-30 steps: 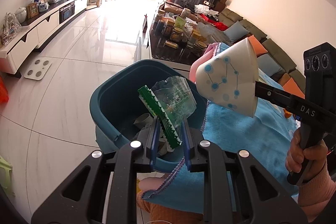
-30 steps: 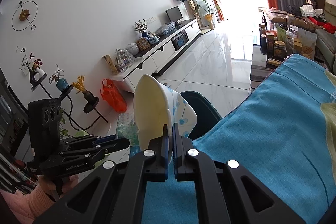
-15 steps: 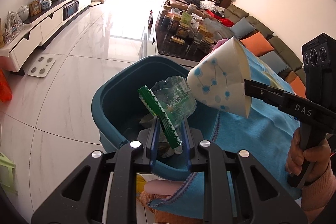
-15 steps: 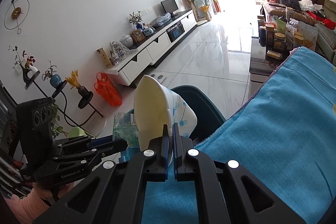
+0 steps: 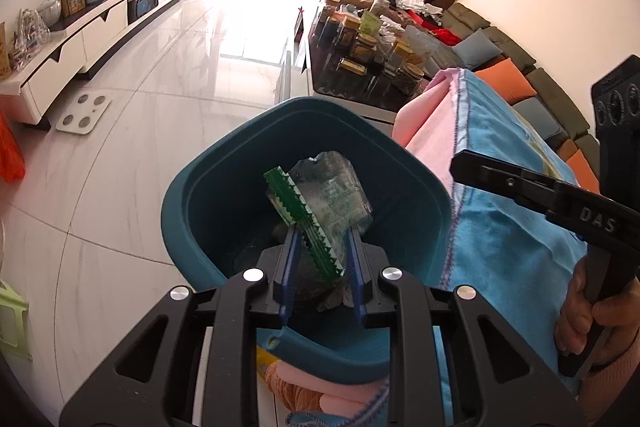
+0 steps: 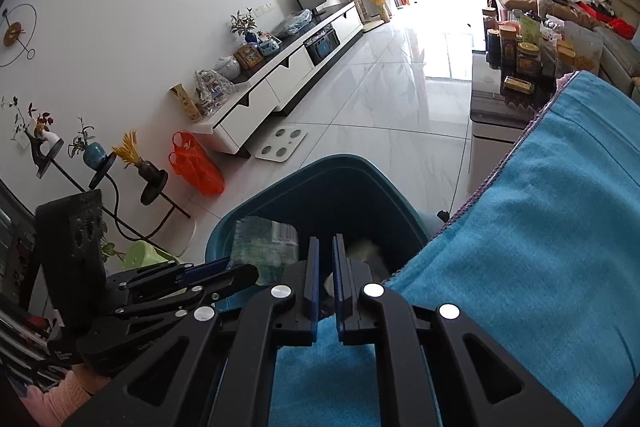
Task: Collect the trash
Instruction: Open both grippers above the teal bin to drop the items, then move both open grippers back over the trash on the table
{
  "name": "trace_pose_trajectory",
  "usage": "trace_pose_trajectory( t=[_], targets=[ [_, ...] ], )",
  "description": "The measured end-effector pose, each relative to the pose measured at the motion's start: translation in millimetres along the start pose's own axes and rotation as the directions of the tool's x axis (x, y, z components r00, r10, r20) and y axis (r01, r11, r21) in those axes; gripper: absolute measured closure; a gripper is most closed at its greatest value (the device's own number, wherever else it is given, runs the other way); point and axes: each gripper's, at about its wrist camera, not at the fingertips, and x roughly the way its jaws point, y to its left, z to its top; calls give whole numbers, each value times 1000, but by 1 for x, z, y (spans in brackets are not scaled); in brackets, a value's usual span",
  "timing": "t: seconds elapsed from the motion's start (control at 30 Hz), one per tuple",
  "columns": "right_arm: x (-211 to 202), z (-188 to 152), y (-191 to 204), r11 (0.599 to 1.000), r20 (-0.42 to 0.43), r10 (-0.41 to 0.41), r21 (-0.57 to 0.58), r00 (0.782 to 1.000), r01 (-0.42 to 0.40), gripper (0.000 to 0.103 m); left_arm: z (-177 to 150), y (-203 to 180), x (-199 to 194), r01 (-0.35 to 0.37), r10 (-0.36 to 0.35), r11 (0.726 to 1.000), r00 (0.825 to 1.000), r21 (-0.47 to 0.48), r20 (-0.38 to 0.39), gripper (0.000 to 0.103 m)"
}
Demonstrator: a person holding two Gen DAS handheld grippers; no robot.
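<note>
A teal bin (image 5: 180, 195) stands on the floor below both grippers. My left gripper (image 5: 323, 227) hangs over its mouth. A crumpled clear wrapper with a green zigzag edge (image 5: 332, 195) stands upright between its blue pads, and the jaws are opening. In the right wrist view the same wrapper (image 6: 264, 239) sits over the bin (image 6: 340, 187), at the tip of the left gripper (image 6: 224, 263). My right gripper (image 6: 326, 239) points into the bin, jaws opening with a narrow gap and nothing between them. A pale paper cup (image 6: 362, 251) lies inside the bin just past its tips.
A blue cloth (image 5: 500, 187) over a pink one (image 5: 424, 123) covers the surface right of the bin. Behind stands a low table crowded with jars (image 5: 372, 51). A white cabinet (image 5: 100, 11), a floor scale (image 5: 84, 109) and an orange bag (image 6: 196, 163) line the left. A hand (image 5: 588, 311) holds the right gripper.
The dotted paper cup has left my right gripper and now lies in the bin. Both grippers have moved lower over the bin. The wrapper stays between the left pads.
</note>
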Motion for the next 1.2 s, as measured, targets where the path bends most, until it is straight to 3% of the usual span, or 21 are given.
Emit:
trace_pose_trajectory(
  t=[0.1, 0.37, 0.57, 0.73, 0.83, 1.0, 1.2],
  targets=[
    [-2, -1, -2, 1000, 7, 6, 8, 1000, -6, 96, -2, 4, 7, 4, -4, 1000, 1000, -4, -10, 66],
    [-15, -9, -11, 999, 22, 18, 29, 1000, -19, 92, -6, 4, 15, 10, -10, 1000, 1000, -16, -4, 65],
    [-38, -19, -16, 1000, 55, 19, 24, 998, -21, 80, -8, -14, -14, 35, -38, 998, 997, 50, 68, 55],
    [-73, -33, -19, 1000, 109, 9, 14, 994, -11, 75, -13, -47, -44, 88, -108, 985, 986, 148, 130, 48],
    [-100, -48, -26, 1000, 150, -17, 19, 989, 15, 66, -19, -70, -55, 141, -172, 969, 975, 203, 142, 44],
    [-141, -76, -45, 996, 197, -80, 55, 977, 70, 66, -32, -119, -61, 235, -277, 926, 955, 295, 109, 43],
    [-197, -117, -80, 974, 253, -202, 151, 946, 168, 64, -58, -181, -54, 343, -381, 862, 924, 374, 30, 43]
  ],
)
